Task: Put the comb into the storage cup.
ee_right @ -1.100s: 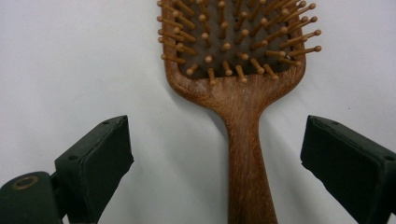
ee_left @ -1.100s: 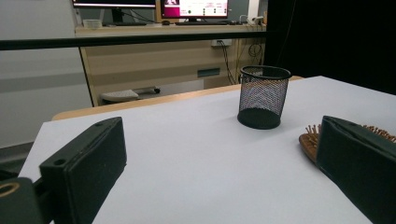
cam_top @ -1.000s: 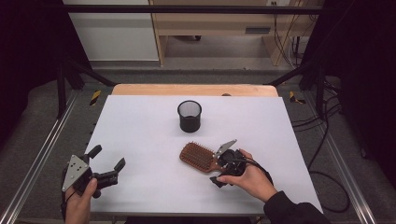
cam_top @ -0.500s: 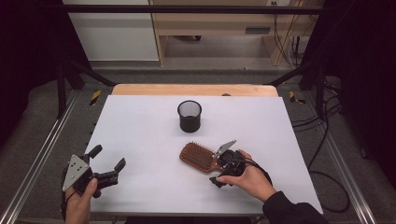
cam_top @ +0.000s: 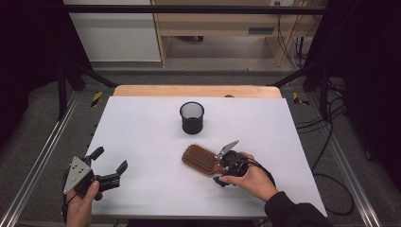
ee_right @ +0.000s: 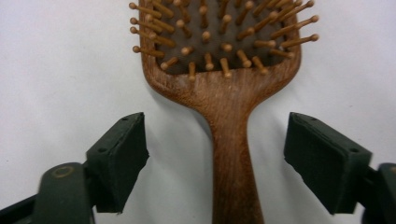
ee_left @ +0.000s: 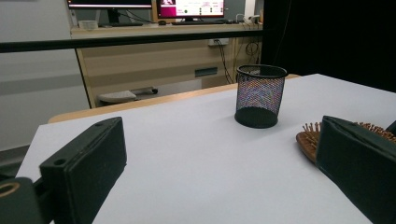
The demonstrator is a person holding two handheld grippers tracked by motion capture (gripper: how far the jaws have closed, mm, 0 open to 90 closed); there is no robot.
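White tabletop [cam_top: 142, 127] close up: right gripper [ee_right: 215, 154] fingers closing astride hairbrush [ee_right: 224, 70] handle, untouched; left gripper [cam_top: 97, 172] open, empty

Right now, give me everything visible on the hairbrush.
The hairbrush is a wooden paddle brush, brown, with a dark pad full of wooden ball-tipped pins. It lies flat on the white table, bristles up, in front of the mesh cup, with its handle pointing toward the person's right hand. The right tongs straddle the handle and have just been closing, but both pads remain clear of the wood. Only the table touches it.
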